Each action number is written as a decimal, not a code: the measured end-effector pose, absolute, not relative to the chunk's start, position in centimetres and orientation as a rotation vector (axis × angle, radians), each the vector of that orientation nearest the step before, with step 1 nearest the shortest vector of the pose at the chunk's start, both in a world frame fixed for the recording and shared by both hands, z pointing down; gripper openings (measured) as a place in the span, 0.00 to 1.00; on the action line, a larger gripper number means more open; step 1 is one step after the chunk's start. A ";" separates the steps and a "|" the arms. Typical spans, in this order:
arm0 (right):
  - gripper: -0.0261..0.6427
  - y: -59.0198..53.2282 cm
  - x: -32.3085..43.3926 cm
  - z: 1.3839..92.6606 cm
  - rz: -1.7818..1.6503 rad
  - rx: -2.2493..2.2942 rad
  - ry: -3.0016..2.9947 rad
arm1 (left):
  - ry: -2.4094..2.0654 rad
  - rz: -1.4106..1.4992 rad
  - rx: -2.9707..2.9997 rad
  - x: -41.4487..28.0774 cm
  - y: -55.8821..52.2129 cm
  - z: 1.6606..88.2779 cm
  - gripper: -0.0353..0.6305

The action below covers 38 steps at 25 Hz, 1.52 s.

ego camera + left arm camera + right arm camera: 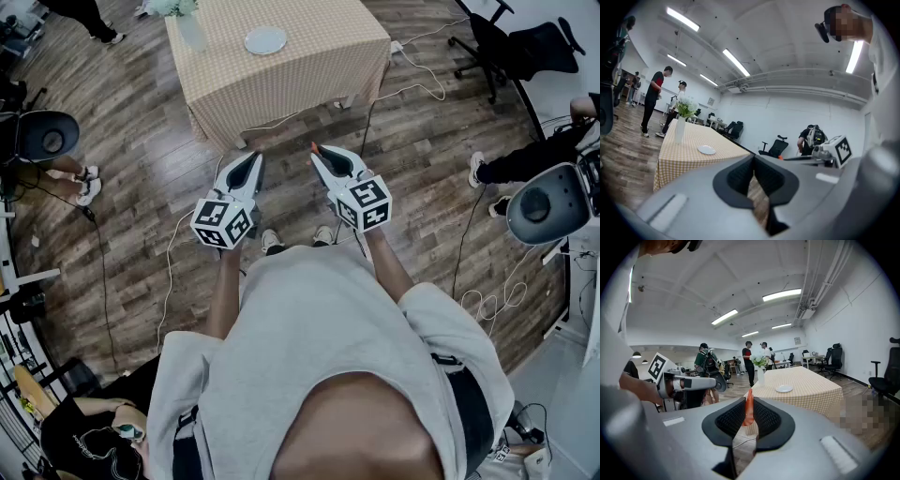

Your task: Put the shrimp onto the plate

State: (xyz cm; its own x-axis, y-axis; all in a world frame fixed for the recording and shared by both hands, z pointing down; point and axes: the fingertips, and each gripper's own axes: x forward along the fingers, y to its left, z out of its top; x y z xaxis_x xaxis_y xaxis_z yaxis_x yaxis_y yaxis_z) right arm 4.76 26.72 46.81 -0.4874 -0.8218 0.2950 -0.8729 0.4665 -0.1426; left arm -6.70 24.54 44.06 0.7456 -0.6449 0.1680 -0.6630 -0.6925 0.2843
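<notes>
Head view: R hand-held gripper (316, 150) clamped on shrimp (314, 147) at its tips. Plate (265, 39) on counter (309, 66), well ahead. Cables (170, 267) on floor nearby.
Left gripper view: L hand-held gripper (753, 161) clenched, nothing in it.
Right gripper view: shrimp (749, 408) upright betw pads; plate (783, 389) ahead-right, vase (761, 372) just left of it. Suggest steady squeeze, lower onto plate centre, avoid vase.

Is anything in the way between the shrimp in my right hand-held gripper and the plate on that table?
Nothing visible. The shrimp is clamped in the right hand-held gripper, and only open wooden floor lies ahead to the table. The plate there is uncovered; the vase stands off to its left.
</notes>
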 end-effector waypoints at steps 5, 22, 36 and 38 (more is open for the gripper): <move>0.12 26.4 5.0 46.6 0.404 1.459 -2.544 | -1.021 0.081 2.613 -6.3 24.5 44.1 0.07; 0.12 27.1 7.9 47.0 0.412 1.346 -2.624 | -1.102 0.083 2.588 -2.7 25.5 44.4 0.07; 0.12 27.3 9.6 48.6 0.410 1.236 -2.651 | -1.160 0.071 2.519 -0.8 26.4 46.5 0.07; 0.12 26.6 9.5 48.8 0.401 1.233 -2.639 | -1.168 0.063 2.509 -1.1 25.6 46.6 0.07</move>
State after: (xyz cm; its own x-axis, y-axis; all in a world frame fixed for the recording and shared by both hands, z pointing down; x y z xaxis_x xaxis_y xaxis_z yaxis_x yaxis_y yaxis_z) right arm 9.55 26.56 48.81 -0.6318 -0.7178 0.2926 -0.7723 0.6150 -0.1588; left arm -1.09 25.61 46.59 0.6553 -0.7302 0.1936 -0.7467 -0.5874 0.3120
